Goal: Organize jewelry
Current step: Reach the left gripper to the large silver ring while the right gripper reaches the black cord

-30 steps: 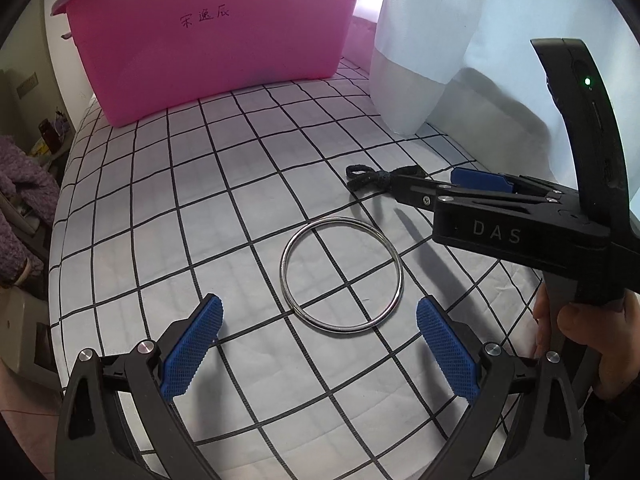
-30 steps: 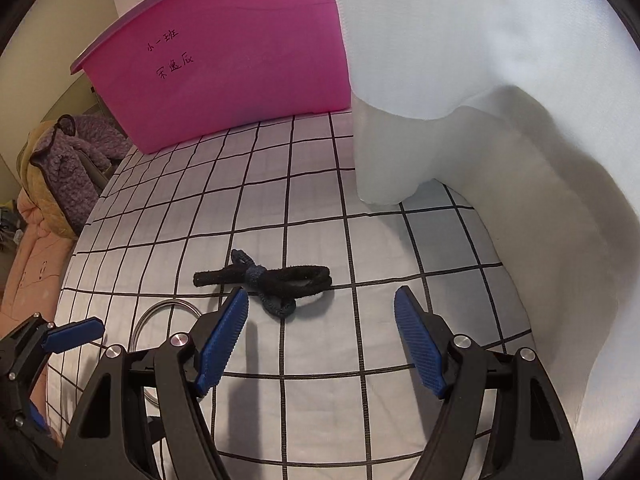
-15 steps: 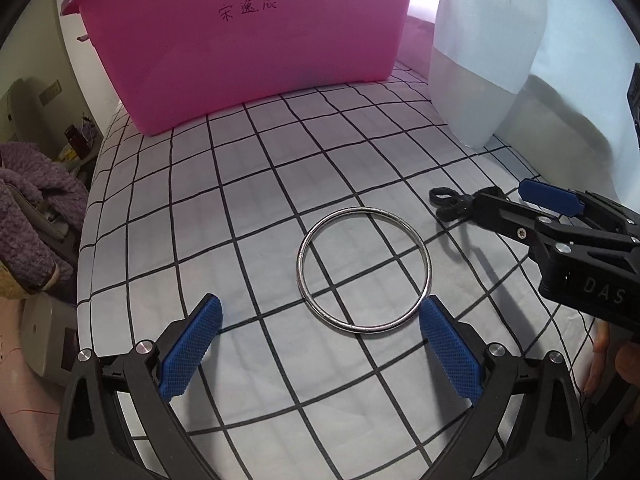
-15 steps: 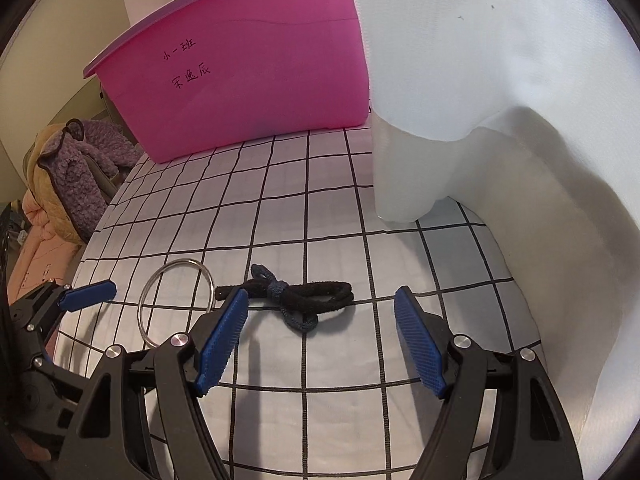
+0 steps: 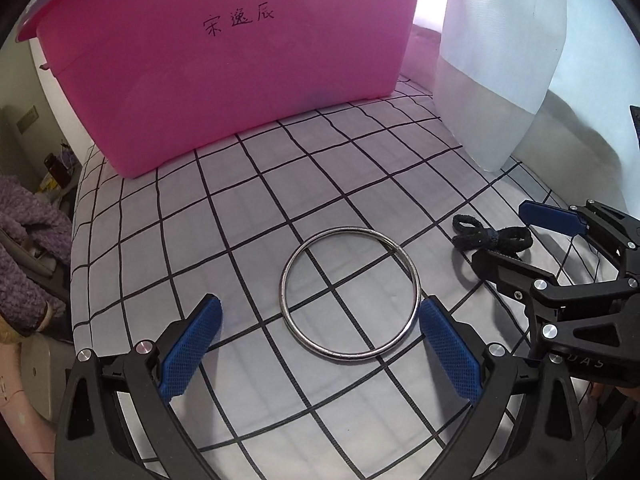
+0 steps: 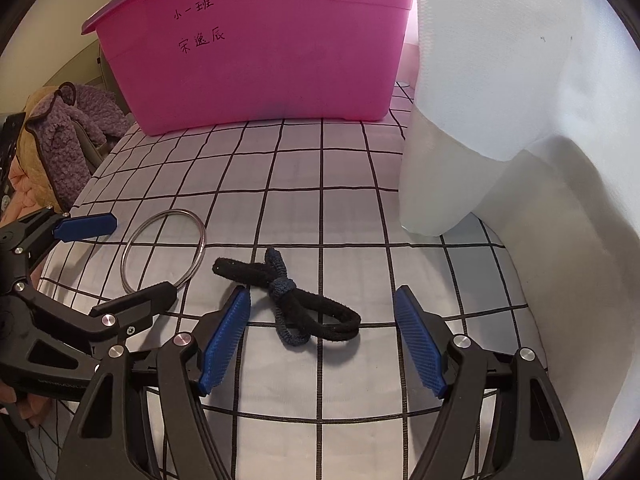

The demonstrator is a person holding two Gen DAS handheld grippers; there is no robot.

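Hovering wide open, left gripper [image 5: 320,350] is straddling metal bangle [image 5: 349,294] lying flat on checked sheet [image 5: 200,220], near side of pink bin [image 5: 224,64]. Right gripper [image 6: 322,342], equally wide, is bracketing knotted hair ties [image 6: 292,304] beside bangle. Risk: thin ring probably skidding under pads, flipping away.

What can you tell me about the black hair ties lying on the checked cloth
The hair ties are two soft fabric loops knotted together, one thick and black, one thinner and dark navy, with the knot near the middle. They lie flat and slack on the grid-patterned cloth, apart from the metal ring to their left. The right gripper is open with its jaws on either side of them, not visibly touching. The pink bin stands farther back.
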